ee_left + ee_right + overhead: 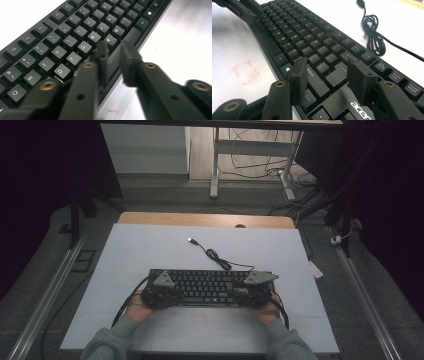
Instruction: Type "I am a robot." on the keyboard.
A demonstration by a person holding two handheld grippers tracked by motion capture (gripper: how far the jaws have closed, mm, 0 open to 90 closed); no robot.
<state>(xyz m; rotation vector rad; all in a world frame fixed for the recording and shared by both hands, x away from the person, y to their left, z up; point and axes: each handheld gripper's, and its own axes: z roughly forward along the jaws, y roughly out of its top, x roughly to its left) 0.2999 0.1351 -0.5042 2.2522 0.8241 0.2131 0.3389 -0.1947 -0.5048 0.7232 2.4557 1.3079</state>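
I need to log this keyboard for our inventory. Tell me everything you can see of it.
The keyboard is black, seemingly plastic, with white legends and an "acer" logo at its right end. It lies flat near the front of the white table. Its black cable, partly coiled, runs back to an unplugged USB plug. The left gripper straddles its front edge by the spacebar; the right gripper stands over Shift and Enter.

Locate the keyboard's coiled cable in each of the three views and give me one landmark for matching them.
High view: the coiled cable lies on the white table just beyond the keyboard, at centre.
Left gripper view: the frame holds letter keys and the space bar; no coil there.
Right gripper view: the coil lies at upper right, beyond the function keys.
Shared landmark: the black keyboard.
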